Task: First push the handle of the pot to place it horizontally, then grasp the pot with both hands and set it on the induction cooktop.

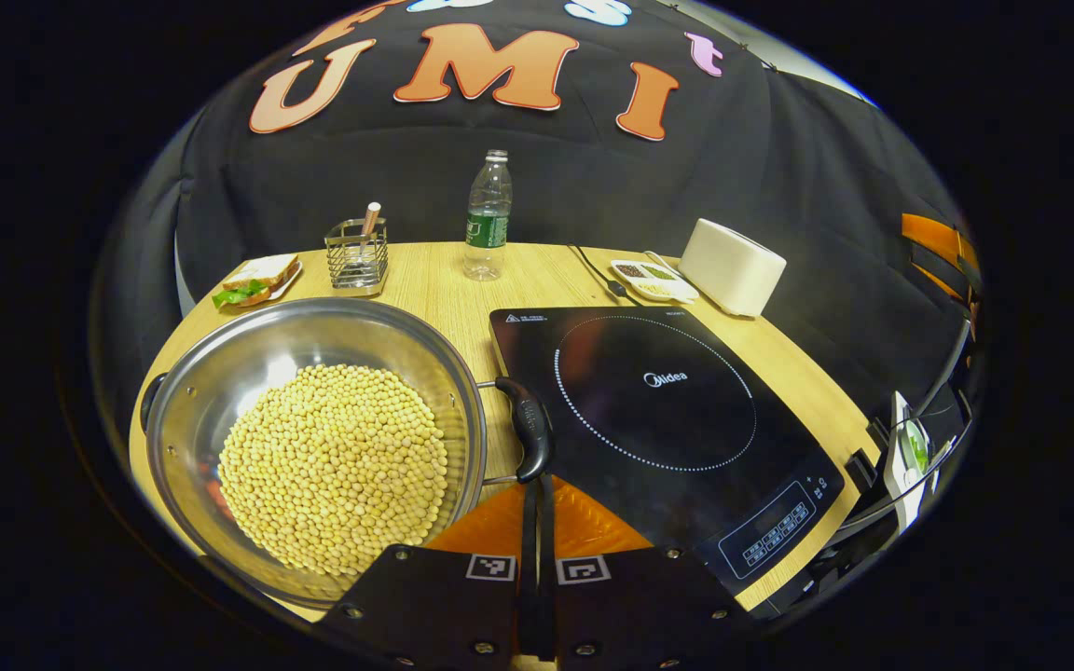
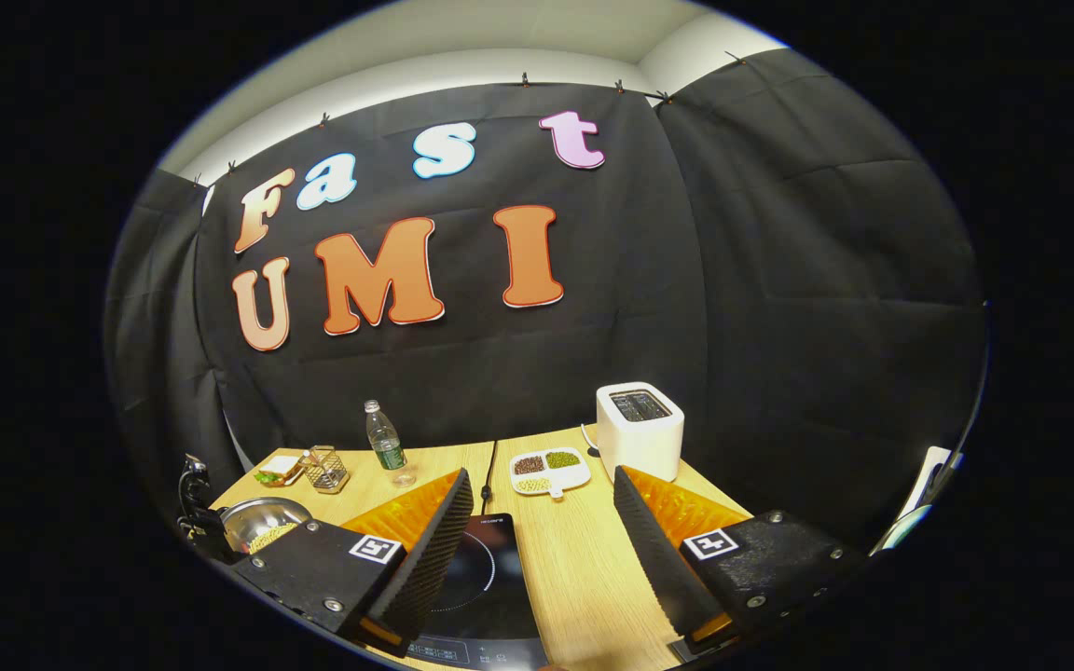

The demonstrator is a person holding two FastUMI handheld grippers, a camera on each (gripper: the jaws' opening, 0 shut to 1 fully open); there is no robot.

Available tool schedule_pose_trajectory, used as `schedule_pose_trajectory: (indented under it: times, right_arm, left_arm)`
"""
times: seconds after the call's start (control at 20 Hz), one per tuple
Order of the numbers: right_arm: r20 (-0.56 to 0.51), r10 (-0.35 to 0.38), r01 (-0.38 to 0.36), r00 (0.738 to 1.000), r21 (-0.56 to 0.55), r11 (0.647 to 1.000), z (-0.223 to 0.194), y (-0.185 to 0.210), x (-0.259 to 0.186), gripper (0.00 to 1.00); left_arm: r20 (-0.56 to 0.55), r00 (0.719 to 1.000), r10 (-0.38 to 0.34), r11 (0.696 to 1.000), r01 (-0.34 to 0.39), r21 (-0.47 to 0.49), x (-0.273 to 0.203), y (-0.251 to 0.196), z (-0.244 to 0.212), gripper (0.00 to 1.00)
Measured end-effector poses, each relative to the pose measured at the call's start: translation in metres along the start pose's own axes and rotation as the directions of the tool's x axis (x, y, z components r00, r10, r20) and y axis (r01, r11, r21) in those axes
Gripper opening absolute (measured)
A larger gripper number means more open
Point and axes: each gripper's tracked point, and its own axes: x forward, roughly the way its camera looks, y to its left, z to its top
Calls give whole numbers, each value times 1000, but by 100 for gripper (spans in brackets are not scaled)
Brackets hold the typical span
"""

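Observation:
A steel pot [image 1: 220, 373] full of yellow soybeans [image 1: 332, 466] sits on the wooden table, left of the black induction cooktop [image 1: 658, 410]. Its black right handle [image 1: 530, 427] lies between pot rim and cooktop edge; a second handle [image 1: 150, 396] shows on the far left side. My left gripper [image 1: 537, 489] is shut with nothing between its fingers, and its tips sit just below the near end of the right handle. In the right gripper view, my right gripper [image 2: 546, 527] hangs open above the cooktop [image 2: 486, 578], well right of the pot [image 2: 262, 522].
Along the table's back stand a sandwich plate [image 1: 257, 280], a wire utensil holder [image 1: 357, 253], a water bottle [image 1: 488, 219], a small dish of beans [image 1: 654, 278] and a white toaster [image 1: 731, 266]. A cable [image 1: 593, 266] runs behind the cooktop.

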Motion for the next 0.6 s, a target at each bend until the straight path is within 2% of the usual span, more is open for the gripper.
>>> schedule_pose_trajectory:
  times: [0.25, 0.45, 0.6]
  right_arm:
    - [-16, 4, -4, 1000, 1, 1000, -6, 22, -1, 94]
    - [-11, 15, -15, 1000, -3, 1000, -10, 50, -6, 94]
    - [-15, 48, -48, 999, 1, 999, -17, 84, -7, 94]
  left_arm:
    - [22, 1000, -13, 1000, 13, -11, -4, -1, 3, 1]
    - [96, 995, -20, 1000, 20, -2, -41, 9, 19, 1]
    - [168, 986, 18, 1000, -17, -11, -75, 37, 36, 1]
